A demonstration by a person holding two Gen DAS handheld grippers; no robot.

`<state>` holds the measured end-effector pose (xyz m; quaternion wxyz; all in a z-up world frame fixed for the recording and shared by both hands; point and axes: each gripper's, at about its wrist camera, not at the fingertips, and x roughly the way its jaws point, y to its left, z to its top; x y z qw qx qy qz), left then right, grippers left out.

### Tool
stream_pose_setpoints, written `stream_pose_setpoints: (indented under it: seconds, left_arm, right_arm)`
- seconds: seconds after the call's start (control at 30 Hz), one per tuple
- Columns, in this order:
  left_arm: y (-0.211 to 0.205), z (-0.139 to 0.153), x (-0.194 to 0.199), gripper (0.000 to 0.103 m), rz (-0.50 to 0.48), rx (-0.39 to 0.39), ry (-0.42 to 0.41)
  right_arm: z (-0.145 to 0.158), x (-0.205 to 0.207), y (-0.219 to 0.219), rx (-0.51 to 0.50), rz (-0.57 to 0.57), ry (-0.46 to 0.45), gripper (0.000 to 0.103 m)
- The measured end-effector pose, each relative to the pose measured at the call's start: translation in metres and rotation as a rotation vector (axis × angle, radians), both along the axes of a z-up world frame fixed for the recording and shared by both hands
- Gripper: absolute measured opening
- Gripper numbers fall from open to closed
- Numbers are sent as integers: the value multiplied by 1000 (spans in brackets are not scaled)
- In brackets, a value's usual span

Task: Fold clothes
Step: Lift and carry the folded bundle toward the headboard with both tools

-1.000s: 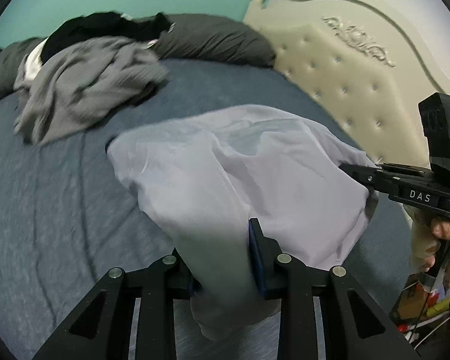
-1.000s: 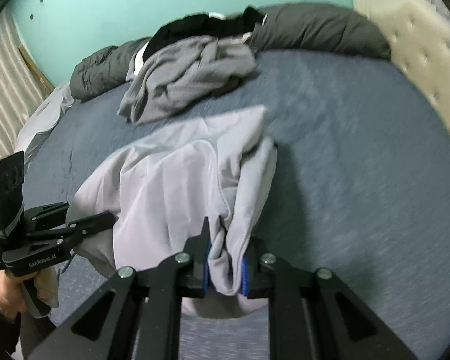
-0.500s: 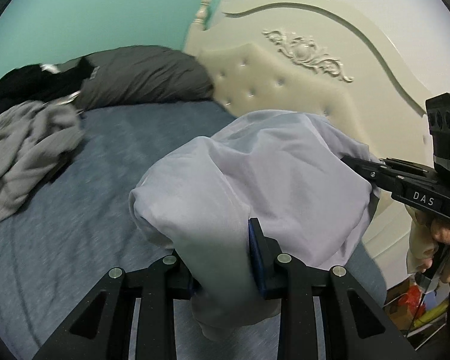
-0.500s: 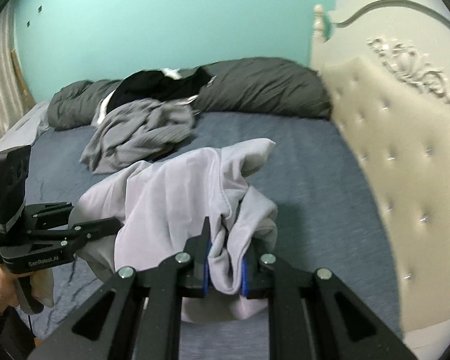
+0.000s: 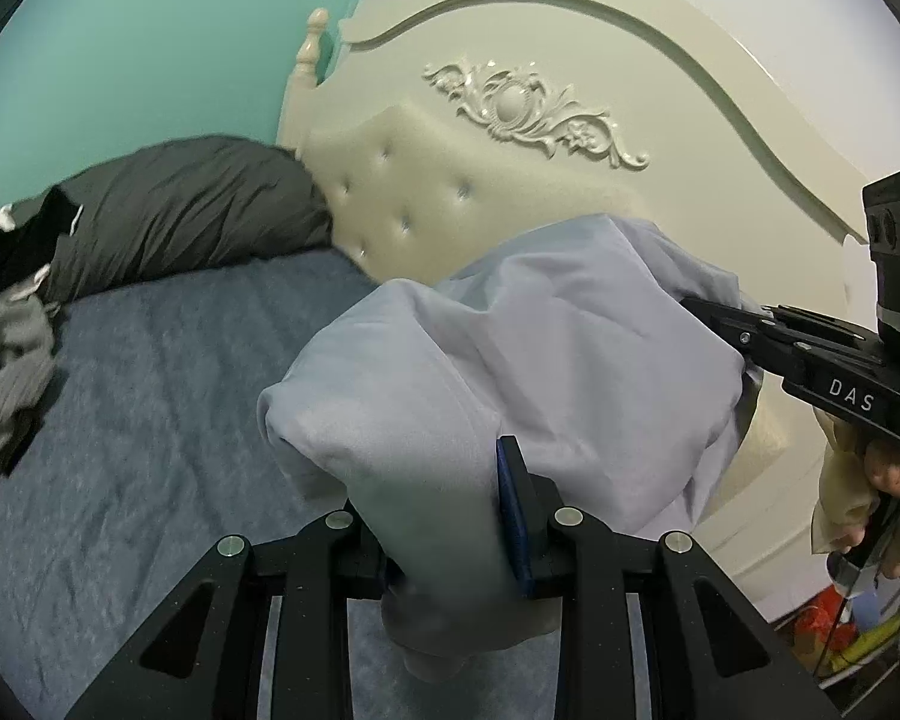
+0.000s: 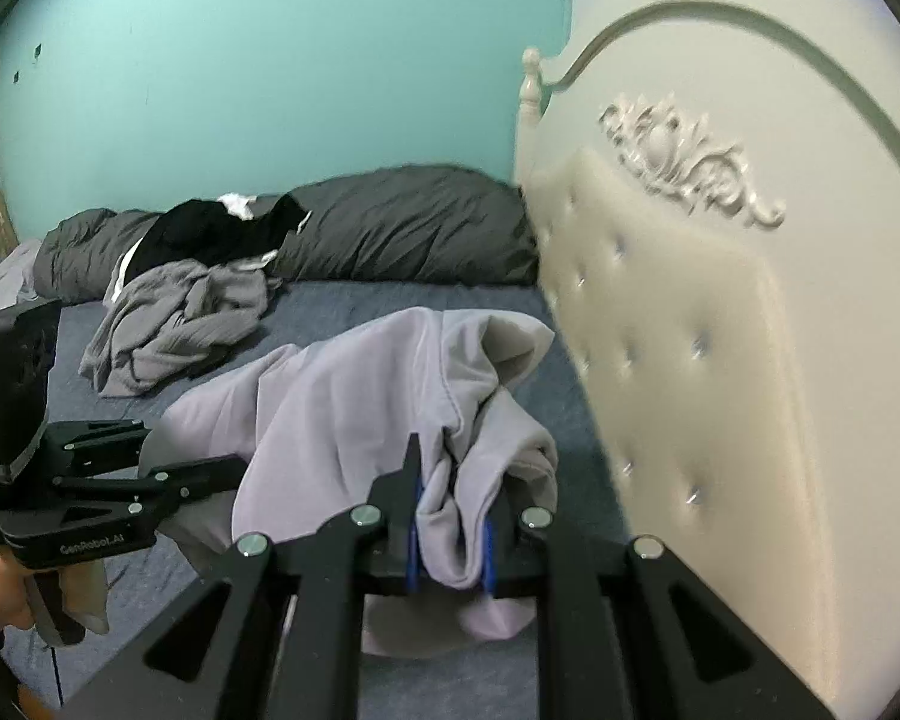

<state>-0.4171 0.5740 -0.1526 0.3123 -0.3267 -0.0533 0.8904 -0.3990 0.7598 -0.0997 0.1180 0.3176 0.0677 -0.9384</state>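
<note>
Swinging since a second ago from mid-bed toward the cream headboard [image 6: 690, 330], I am carrying the pale lilac garment [image 5: 510, 372] bunched above the blue-grey bedspread [image 5: 150, 420]. Left gripper [image 5: 444, 528]: jaws clamping a thick fold. Right gripper [image 6: 450, 540]: jaws narrow, pinching another fold. Behind are lying a grey garment pile [image 6: 174, 330] and dark pillows [image 6: 402, 228].

The left gripper [image 5: 450, 516] points forward and somewhat down, and its two fingers are closed on a thick fold of the pale lilac garment [image 5: 510, 372]. The right gripper [image 6: 450, 540] points the same way, with its fingers pressed on a thinner bunch of the same cloth. Each gripper is held from below by a hand [image 5: 888, 480], and the two are side by side.
</note>
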Motion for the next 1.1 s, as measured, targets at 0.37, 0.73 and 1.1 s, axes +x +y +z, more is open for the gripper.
stream_pose_setpoints:
  seconds: [0.37,0.73,1.1]
  left_arm:
    - [40,-102,19,31,47,-40,-89]
    - [61,-156,80,31,44,-52,-250]
    - [35,-206,99,50,12,-33,-538]
  right_arm:
    - [-111,8,46,-24,-52,-88,13]
    - [-178,63,85,-69,-49,-288,14]
    - [-226,84,114,-106,-142,-492,27]
